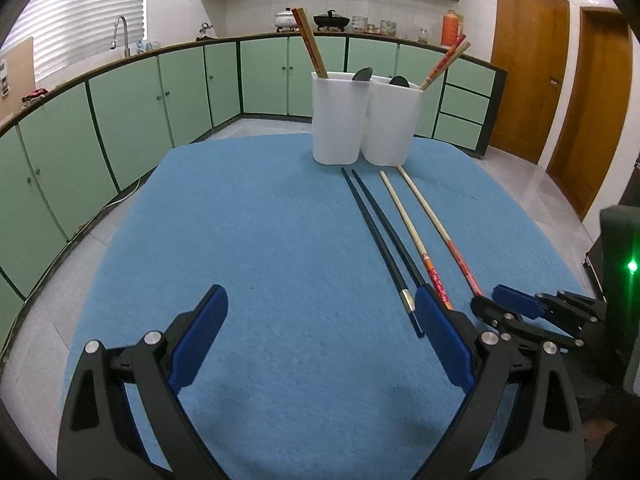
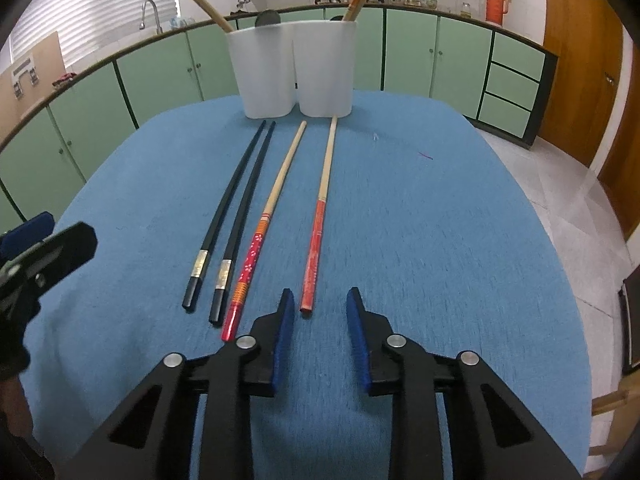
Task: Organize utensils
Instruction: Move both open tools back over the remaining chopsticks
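Observation:
Two black chopsticks (image 2: 236,216) and two wooden chopsticks with red handles (image 2: 318,220) lie side by side on the blue table mat (image 2: 440,240), pointing at two white holders (image 2: 296,72). The holders stand together at the far edge and hold chopsticks and dark spoons. My right gripper (image 2: 319,300) is open, its jaws just behind the handle end of the rightmost red chopstick, touching nothing. My left gripper (image 1: 320,312) is wide open and empty over the mat, left of the black chopsticks (image 1: 380,236). The holders (image 1: 364,120) and the right gripper (image 1: 496,300) also show in the left wrist view.
Green kitchen cabinets (image 1: 132,120) with a sink and tap (image 1: 122,36) curve around behind the table. Pots and a red flask stand on the far counter (image 1: 332,22). Wooden doors (image 1: 528,68) are at the right. Tiled floor surrounds the table.

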Demonstrator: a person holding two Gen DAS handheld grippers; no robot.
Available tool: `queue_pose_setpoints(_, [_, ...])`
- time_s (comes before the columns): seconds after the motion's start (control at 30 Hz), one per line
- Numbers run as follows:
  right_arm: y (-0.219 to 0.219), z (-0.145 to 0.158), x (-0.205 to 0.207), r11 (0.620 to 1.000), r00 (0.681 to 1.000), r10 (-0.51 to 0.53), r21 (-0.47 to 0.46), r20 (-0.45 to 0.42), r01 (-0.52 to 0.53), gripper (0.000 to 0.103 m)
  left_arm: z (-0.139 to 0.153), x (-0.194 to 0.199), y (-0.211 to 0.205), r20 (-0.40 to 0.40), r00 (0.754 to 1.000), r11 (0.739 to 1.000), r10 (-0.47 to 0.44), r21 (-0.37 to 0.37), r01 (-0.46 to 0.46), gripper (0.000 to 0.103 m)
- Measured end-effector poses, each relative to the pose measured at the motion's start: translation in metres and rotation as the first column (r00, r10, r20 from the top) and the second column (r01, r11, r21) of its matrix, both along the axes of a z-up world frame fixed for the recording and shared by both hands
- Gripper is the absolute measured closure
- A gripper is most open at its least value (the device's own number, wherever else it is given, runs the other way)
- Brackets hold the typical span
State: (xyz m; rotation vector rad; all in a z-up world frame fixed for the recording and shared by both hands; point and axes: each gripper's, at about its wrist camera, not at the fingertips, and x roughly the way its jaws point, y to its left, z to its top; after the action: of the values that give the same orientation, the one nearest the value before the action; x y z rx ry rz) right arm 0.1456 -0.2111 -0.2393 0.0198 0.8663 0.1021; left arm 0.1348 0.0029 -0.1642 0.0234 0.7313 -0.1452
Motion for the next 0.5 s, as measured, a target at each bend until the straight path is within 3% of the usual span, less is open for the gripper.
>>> queue_pose_setpoints(0.1, [0.003,0.000,0.000,1.000,1.000,0.009,-0.014,0.002,-0.009,0.095,-0.002,-0.001,-0.004,-0.008,1.000,1.000,-0.010,0.000,0.010,0.011])
queue_pose_setpoints(0.5, [-0.023,0.006,-0.016,0.999,1.000,-0.020,0.038,0.009,0.020,0.097,-0.020,-0.006,-0.028,-0.060,0.996,0.998,-0.059,-0.010,0.059,0.012])
